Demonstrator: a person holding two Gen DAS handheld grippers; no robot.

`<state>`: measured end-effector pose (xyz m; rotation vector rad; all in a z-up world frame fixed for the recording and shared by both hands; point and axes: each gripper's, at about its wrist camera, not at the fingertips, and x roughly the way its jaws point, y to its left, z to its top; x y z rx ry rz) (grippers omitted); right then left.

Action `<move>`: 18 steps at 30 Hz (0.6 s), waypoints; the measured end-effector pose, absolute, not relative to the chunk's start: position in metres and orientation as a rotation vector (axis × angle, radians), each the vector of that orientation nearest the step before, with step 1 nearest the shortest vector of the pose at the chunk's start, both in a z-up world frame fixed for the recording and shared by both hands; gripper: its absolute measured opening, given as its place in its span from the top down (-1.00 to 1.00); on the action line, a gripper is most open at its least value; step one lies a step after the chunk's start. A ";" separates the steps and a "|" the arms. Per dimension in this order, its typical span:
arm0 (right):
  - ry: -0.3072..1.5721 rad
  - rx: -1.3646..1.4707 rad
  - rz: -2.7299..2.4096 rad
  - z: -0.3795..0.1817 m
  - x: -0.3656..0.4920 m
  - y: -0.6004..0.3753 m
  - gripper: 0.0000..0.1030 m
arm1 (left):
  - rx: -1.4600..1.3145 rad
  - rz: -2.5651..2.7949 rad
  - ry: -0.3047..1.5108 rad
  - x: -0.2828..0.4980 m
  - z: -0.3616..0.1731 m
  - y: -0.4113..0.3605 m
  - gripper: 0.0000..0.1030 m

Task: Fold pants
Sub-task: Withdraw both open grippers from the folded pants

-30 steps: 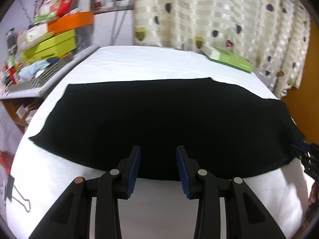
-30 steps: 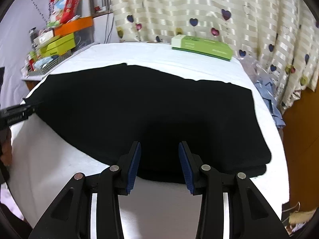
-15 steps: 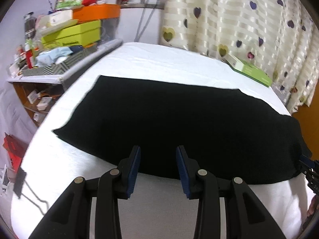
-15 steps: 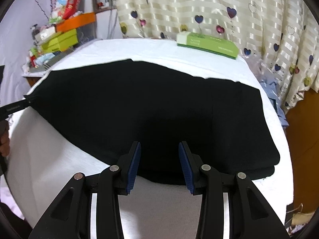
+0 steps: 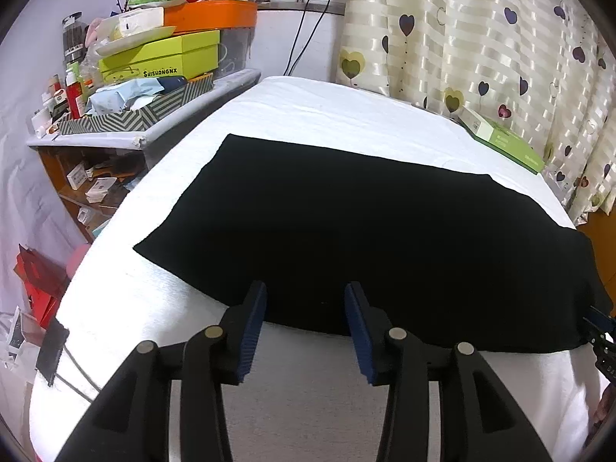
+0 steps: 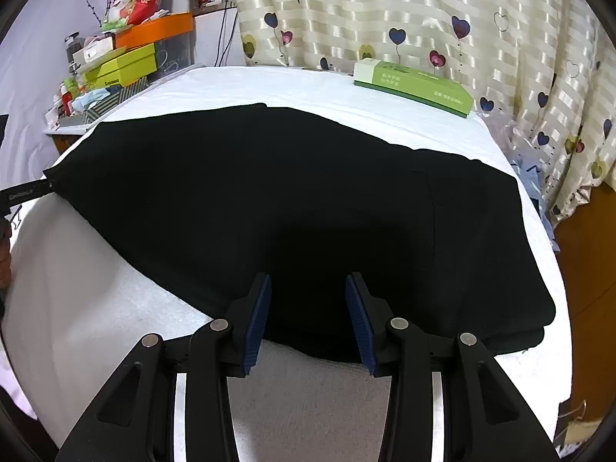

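Black pants (image 5: 365, 231) lie flat across the white-covered table (image 5: 327, 115), folded lengthwise, with the doubled waist end at the right in the right wrist view (image 6: 500, 308). My left gripper (image 5: 305, 300) stands open over the near edge of the cloth, nothing between its blue-padded fingers. My right gripper (image 6: 308, 292) is open too, over the near edge of the pants (image 6: 308, 192) toward the waist end. Each gripper shows at the other view's edge, the right one (image 5: 600, 331) beside the waist end and the left one (image 6: 27, 192) beside the leg end.
A green box (image 5: 500, 138) lies at the table's far side by the heart-print curtain (image 5: 481, 38). A cluttered shelf with stacked boxes (image 5: 161, 61) stands along the left. A binder clip (image 5: 54, 346) holds the table cover at the left edge. Blue cloth (image 6: 531, 177) hangs beyond the right edge.
The left wrist view has swung rightward and pulled back, so the pants' leg end sits nearer the frame's middle. The right gripper has risen slightly. Both stay open.
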<state>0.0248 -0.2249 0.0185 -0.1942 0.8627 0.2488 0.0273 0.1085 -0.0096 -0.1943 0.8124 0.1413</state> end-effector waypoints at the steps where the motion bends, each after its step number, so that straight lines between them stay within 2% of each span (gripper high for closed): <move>1: 0.863 -0.197 0.247 0.018 0.025 -0.224 0.19 | -0.193 0.142 0.813 0.028 -0.010 0.108 0.12; 5: 0.866 -0.189 0.253 0.019 0.027 -0.225 0.18 | -0.161 0.144 0.821 0.030 -0.009 0.103 0.04; 18: 0.826 -0.134 0.320 0.039 -0.005 -0.215 0.17 | -0.193 0.123 0.788 -0.017 0.002 0.090 0.05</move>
